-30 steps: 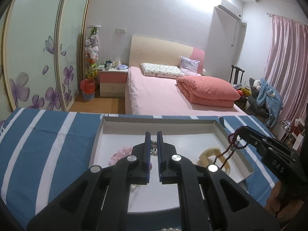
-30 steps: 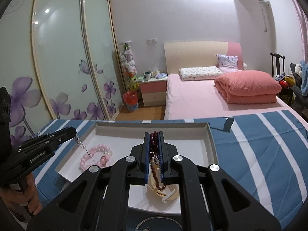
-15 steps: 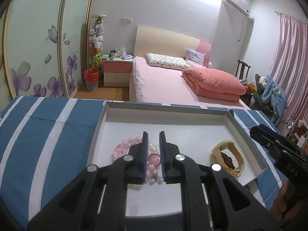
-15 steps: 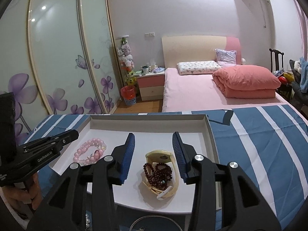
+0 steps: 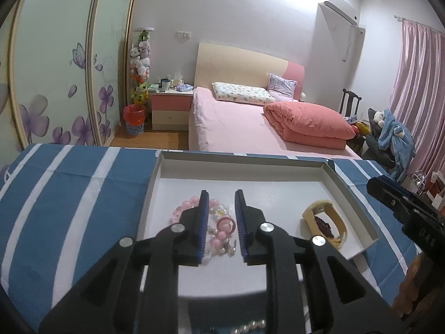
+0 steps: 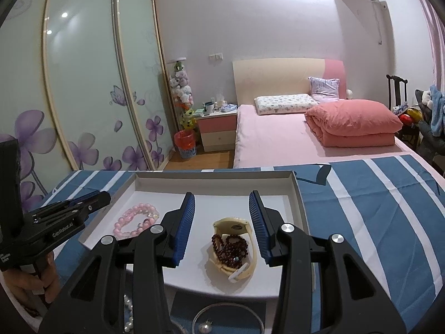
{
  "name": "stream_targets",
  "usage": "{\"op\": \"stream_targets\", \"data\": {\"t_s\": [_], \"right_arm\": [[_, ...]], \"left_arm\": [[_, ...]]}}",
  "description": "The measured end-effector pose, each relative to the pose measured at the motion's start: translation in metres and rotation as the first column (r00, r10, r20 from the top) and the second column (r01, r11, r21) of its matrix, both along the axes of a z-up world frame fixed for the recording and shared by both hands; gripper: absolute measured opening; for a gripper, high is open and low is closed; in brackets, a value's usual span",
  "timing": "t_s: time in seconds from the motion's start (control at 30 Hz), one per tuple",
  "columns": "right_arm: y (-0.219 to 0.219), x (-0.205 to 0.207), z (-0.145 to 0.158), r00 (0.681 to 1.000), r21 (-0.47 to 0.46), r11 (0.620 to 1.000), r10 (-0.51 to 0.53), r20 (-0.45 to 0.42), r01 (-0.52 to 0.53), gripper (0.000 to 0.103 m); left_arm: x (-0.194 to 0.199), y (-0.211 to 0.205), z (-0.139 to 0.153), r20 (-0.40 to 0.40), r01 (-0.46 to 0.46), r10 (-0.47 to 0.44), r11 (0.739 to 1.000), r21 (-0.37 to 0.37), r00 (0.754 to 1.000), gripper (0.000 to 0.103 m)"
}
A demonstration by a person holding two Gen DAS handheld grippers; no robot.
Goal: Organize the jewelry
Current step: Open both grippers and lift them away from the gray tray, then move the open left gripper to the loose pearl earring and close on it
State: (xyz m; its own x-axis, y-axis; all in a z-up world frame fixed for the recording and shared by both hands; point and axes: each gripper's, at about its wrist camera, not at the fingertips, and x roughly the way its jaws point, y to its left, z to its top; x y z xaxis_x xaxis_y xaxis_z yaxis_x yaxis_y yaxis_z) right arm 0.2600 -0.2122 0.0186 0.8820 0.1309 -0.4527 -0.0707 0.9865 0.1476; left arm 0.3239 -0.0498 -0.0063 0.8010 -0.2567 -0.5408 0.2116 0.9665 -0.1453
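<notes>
A shallow white tray point(image 5: 351, 194) point(image 6: 297, 194) lies on a blue-and-white striped cloth. A pink bead bracelet point(image 5: 221, 224) point(image 6: 133, 218) lies in its left part. A cream watch point(image 5: 324, 221) point(image 6: 236, 226) lies in its right part with a dark red bead bracelet point(image 6: 230, 249) point(image 5: 324, 225) coiled inside it. My left gripper point(image 5: 221, 194) is open and empty just above the pink beads. My right gripper point(image 6: 221, 196) is wide open and empty above the watch.
A pearl strand point(image 6: 128, 317) and a thin ring-shaped piece with a small pendant point(image 6: 205, 325) lie on the cloth before the tray's near edge. More pearls point(image 5: 250, 327) show at the bottom. A pink bed point(image 5: 250, 128) and wardrobe doors stand behind the table.
My right gripper opened and dropped the dark red beads into the watch in the tray. My left gripper let go of the pink bracelet's chain and opened wider; the bracelet rests in the tray.
</notes>
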Motion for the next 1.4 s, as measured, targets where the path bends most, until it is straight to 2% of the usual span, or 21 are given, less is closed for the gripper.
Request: {"op": "stream_targets", "data": {"t_s": [0.43, 0.6, 0.7, 1.03, 1.33, 1.4], "right_arm": [[0.008, -0.087, -0.004, 1.0, -0.017, 1.0, 0.023, -0.017, -0.024, 0.042], [0.011, -0.122, -0.013, 0.999, -0.025, 0.999, 0.018, -0.035, -0.019, 0.043], [0.011, -0.143, -0.024, 0.999, -0.027, 1.0, 0.009, -0.049, -0.01, 0.046], [0.003, -0.173, -0.047, 0.997, -0.019, 0.999, -0.032, -0.071, 0.031, 0.053], [-0.013, -0.177, -0.055, 0.994, 0.02, 0.998, -0.058, -0.088, 0.06, 0.054], [-0.015, -0.177, -0.055, 0.994, 0.024, 0.998, -0.06, -0.088, 0.062, 0.054]], "left_arm": [[-0.106, 0.011, -0.01, -0.031, 0.066, -0.066, 0.998, 0.001, 0.997, 0.03], [-0.149, 0.004, -0.022, -0.045, 0.092, -0.092, 0.996, -0.003, 0.995, 0.038], [-0.165, -0.002, -0.028, -0.056, 0.107, -0.106, 0.994, 0.001, 0.993, 0.04], [-0.183, -0.021, -0.052, -0.135, 0.128, -0.126, 0.992, 0.006, 0.983, 0.042], [-0.176, -0.046, -0.068, -0.239, 0.158, -0.137, 0.985, 0.071, 0.961, 0.042], [-0.175, -0.049, -0.068, -0.241, 0.155, -0.131, 0.984, 0.082, 0.962, 0.044]]}}
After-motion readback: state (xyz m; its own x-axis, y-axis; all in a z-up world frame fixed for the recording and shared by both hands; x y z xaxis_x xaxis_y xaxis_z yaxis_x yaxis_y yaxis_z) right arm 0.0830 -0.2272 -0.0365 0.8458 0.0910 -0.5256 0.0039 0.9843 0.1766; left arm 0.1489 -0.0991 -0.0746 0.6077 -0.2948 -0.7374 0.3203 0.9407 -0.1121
